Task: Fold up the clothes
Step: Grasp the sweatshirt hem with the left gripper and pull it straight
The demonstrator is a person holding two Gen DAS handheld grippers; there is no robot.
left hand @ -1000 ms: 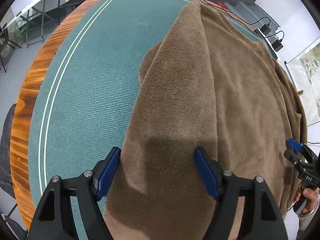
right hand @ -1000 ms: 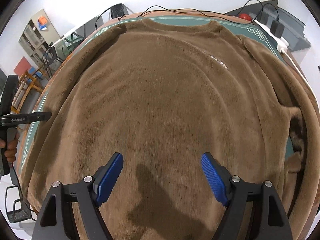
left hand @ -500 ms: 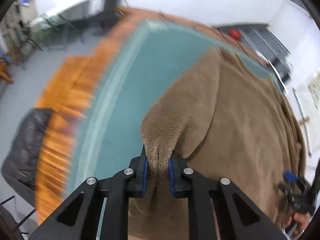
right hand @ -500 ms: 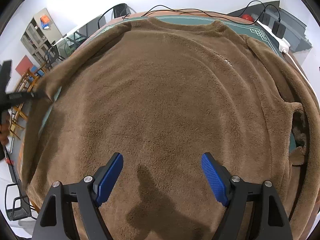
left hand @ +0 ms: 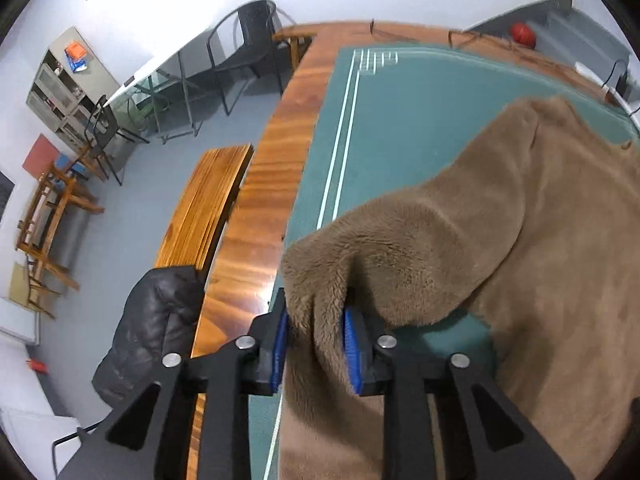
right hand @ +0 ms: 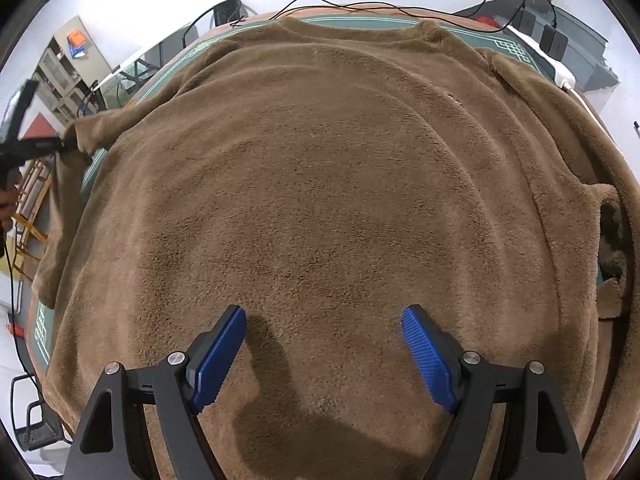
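Brown fleece sweater (right hand: 320, 184) lies spread front-up on the green mat (left hand: 384, 120) of a wooden table (left hand: 256, 200), neckline at the far edge, hem toward the holder. Body flat and broad; it covers most of the mat.

Left gripper (left hand: 314, 344): blue pads (left hand: 351, 350) clamped on a pinch of the sweater's left sleeve (left hand: 400, 248), near the cuff end. The sleeve is raised off the mat, and green shows beneath the lifted fold. In the right wrist view the same gripper (right hand: 60, 145) is seen small at far left, holding the sleeve out from the body.

Right gripper (right hand: 324, 344): fingers well apart, holding nothing, hovering low over the lower middle of the sweater body, its shadow on the fleece.

Key relation: the sweater body lies to the right of the left gripper; the sleeve's long axis runs from the shoulder at far right down to the clamped end at near left. The left hand is the nearer one. Judgement: a fold inward would carry the sleeve rightward across the chest.

Room: open mat to the far left of the sleeve; table edge close on the left; a dark jacket (left hand: 148, 328) hangs off a bench (left hand: 204, 204) beyond it. Cables (right hand: 360, 6) and a power strip (right hand: 548, 60) sit past the far edge, clear of the path. Right sleeve (right hand: 608, 240) is bunched at the right margin; its exact lie cannot be told.
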